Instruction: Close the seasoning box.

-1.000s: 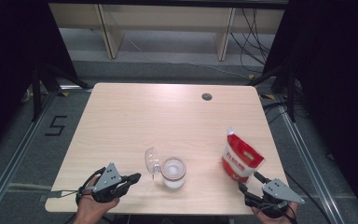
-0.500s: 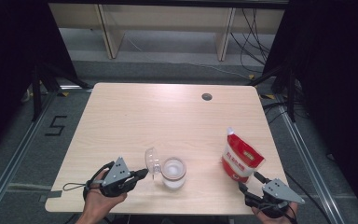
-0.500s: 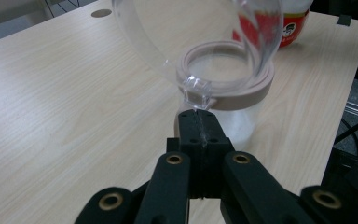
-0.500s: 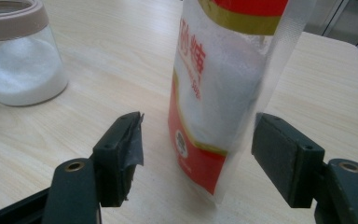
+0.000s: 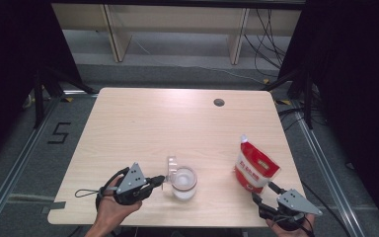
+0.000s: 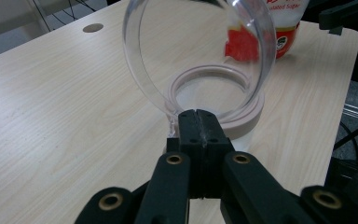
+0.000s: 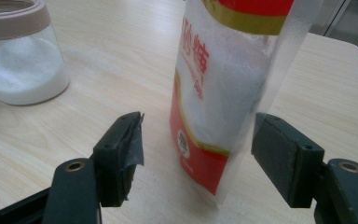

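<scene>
1. High view: the clear jar (image 5: pixel 184 181) with white sugar in its bottom sits near the front edge of the pale wood worktop (image 5: pixel 177 123), and that jar is our landmark. Its hinged clear lid (image 5: pixel 170 167) stands flipped up on the jar's left side. The left hand-held gripper (image 5: pixel 159 180) comes in just left of the jar, its tip right at the lid's base. Well to the right of the jar stands the red-and-white sugar pouch (image 5: pixel 255 168), upright and leaning a little. The right hand-held gripper (image 5: pixel 265 193) sits just in front of the pouch, at the worktop's front edge.

2. Left gripper view: jaws squeezed fully together, pinching the small tab at the bottom of the lid (image 6: pixel 200 51), which stands upright over the jar's beige rim (image 6: pixel 214 100). The pouch (image 6: pixel 282 23) shows beyond the jar.

3. Right gripper view: jaws spread wide, one on each side of the pouch (image 7: pixel 228 93), neither pad pressing on it; a gap shows on both sides. The jar (image 7: pixel 21 56) stands off to the pouch's left, well apart.
</scene>
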Action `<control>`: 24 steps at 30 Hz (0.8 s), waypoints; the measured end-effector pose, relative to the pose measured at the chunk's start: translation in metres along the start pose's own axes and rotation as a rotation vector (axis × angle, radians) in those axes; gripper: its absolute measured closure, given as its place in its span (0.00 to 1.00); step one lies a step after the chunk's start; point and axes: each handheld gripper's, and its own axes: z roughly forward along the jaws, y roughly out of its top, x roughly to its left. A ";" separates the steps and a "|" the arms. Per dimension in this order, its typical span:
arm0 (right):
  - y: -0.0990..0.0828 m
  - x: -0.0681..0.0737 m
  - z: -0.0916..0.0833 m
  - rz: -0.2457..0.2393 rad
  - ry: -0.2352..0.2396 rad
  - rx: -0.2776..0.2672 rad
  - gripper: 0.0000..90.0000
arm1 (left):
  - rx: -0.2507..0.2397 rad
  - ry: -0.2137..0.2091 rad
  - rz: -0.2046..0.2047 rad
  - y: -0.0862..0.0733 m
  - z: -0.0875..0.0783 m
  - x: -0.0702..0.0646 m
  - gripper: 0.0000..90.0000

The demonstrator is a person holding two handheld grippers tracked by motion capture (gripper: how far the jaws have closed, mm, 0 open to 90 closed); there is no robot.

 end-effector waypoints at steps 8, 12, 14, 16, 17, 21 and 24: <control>0.000 0.000 -0.001 0.003 0.004 0.007 0.38 | -0.001 -0.007 -0.001 0.002 0.002 -0.001 1.00; 0.000 0.000 -0.001 0.002 0.004 0.006 0.38 | -0.007 -0.011 -0.018 0.001 -0.001 0.000 0.99; 0.000 -0.001 -0.001 -0.012 0.003 0.002 0.38 | -0.013 -0.017 -0.031 0.000 -0.002 0.001 0.98; 0.000 0.000 -0.001 -0.006 0.001 0.004 0.38 | -0.016 -0.023 -0.027 -0.001 -0.003 0.002 0.96; 0.000 0.000 -0.001 -0.004 -0.003 0.002 0.38 | -0.017 -0.022 -0.042 -0.002 -0.004 0.002 0.95; 0.001 0.000 -0.001 -0.003 -0.002 0.001 0.38 | -0.016 -0.024 -0.064 -0.005 -0.007 0.003 0.90; 0.001 0.000 -0.001 0.004 -0.001 0.004 0.38 | -0.020 -0.037 -0.073 -0.006 -0.010 0.003 0.83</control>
